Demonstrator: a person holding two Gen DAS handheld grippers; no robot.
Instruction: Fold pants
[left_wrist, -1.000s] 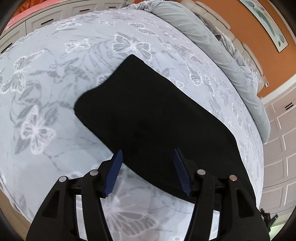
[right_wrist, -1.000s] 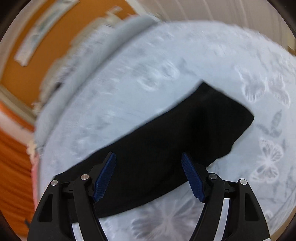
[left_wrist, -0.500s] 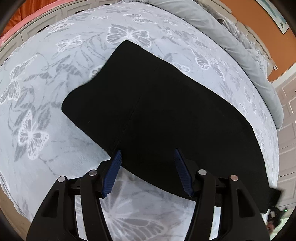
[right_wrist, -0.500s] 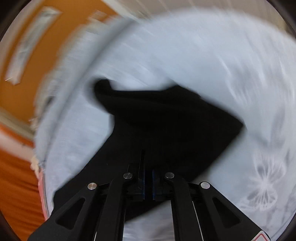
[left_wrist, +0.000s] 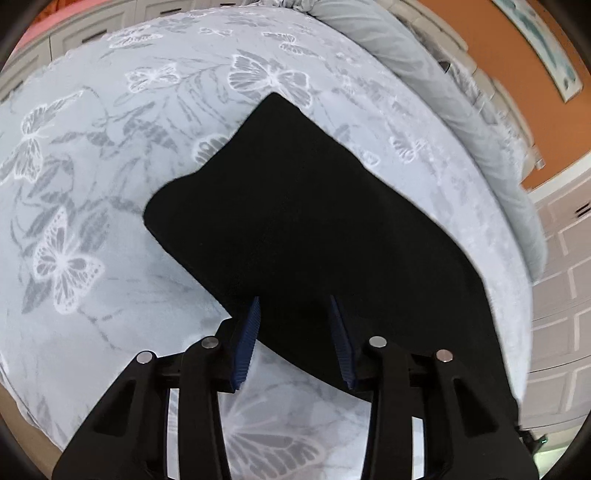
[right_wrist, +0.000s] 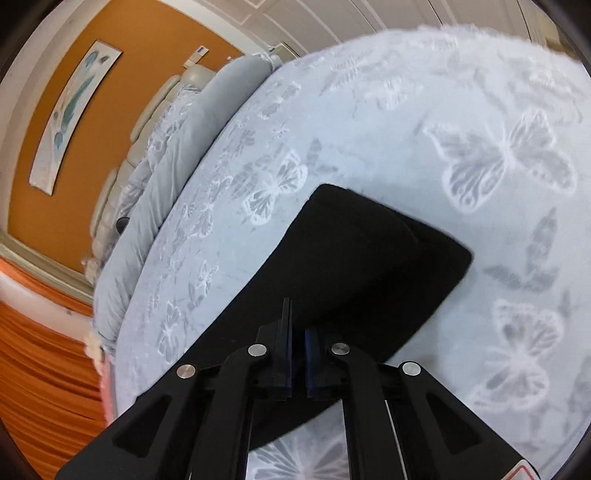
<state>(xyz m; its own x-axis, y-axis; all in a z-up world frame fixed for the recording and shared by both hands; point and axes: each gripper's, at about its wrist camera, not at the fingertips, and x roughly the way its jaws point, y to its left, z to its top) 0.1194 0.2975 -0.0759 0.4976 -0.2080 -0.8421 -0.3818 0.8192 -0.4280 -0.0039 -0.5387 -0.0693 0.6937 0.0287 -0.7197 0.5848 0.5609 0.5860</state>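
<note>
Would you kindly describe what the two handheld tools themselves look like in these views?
Both look alike. The left tool has a matte black frame of angular arms with triangular cut-outs and round silver pivot pins, ending in two dark blue ribbed pads. The right tool matches, with a red-and-white sticker at its lower right corner. No cables or sleeves show.

Left gripper (left_wrist: 294, 334) fingers spread; right gripper (right_wrist: 297, 345) fingers pinched together.

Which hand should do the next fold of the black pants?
Probably the right. The right gripper has its jaws shut on the black pants, lifting a layer. The left gripper is open over the near edge, holding nothing.
</note>
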